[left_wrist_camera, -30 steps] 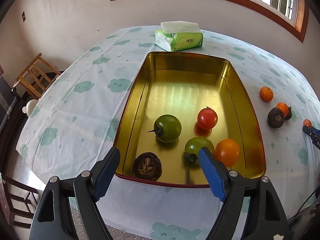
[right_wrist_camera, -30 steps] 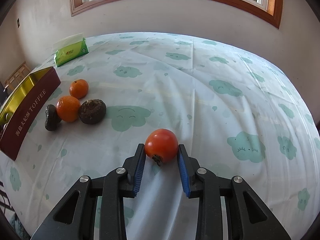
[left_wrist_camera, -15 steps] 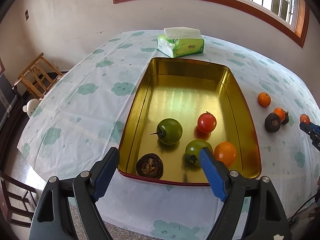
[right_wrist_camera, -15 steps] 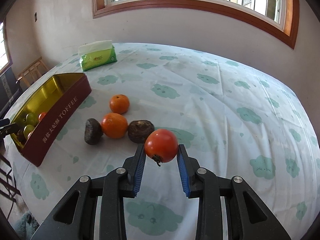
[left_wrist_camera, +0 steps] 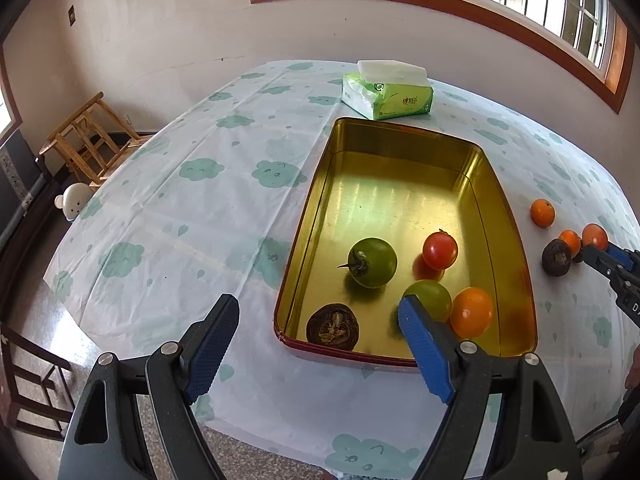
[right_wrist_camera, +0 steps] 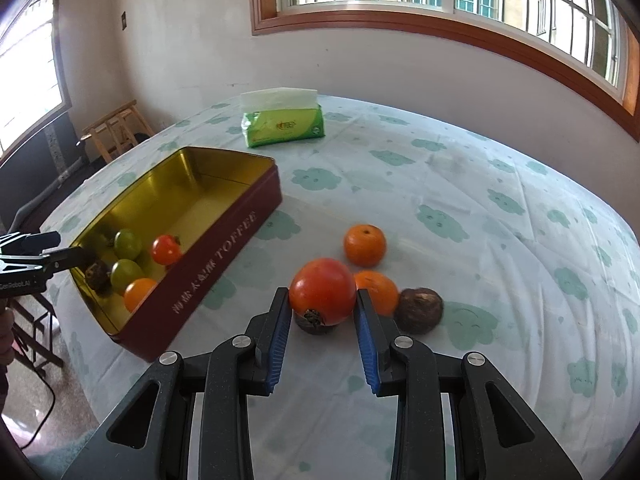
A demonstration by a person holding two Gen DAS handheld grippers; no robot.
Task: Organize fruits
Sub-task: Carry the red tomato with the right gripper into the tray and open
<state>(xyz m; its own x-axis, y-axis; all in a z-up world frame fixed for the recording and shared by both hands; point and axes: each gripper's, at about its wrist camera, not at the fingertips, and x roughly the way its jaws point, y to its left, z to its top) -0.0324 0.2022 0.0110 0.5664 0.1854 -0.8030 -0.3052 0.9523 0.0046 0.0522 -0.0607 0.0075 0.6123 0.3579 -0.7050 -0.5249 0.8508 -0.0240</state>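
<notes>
My right gripper (right_wrist_camera: 322, 306) is shut on a red tomato (right_wrist_camera: 322, 291) and holds it above the table, right of the gold tin (right_wrist_camera: 224, 232). The tomato (left_wrist_camera: 595, 236) and that gripper (left_wrist_camera: 600, 250) also show at the right edge of the left wrist view. My left gripper (left_wrist_camera: 318, 320) is open and empty, at the near end of the tin (left_wrist_camera: 400, 136). The tin holds two green tomatoes (left_wrist_camera: 372, 263), a red tomato (left_wrist_camera: 440, 251), an orange (left_wrist_camera: 471, 312) and a dark brown fruit (left_wrist_camera: 333, 326). On the cloth lie two oranges (right_wrist_camera: 365, 245) and two dark fruits (right_wrist_camera: 419, 310).
A green tissue pack (left_wrist_camera: 387, 96) lies beyond the tin's far end. The table has a cloud-print cloth (right_wrist_camera: 480, 208). Wooden stools (left_wrist_camera: 86, 140) stand on the floor at the left. The table's near edge drops off just under my left gripper.
My right gripper has lifted the red tomato off the cloth and carried it left toward the tin. My left gripper has drawn back a little and stayed open.
</notes>
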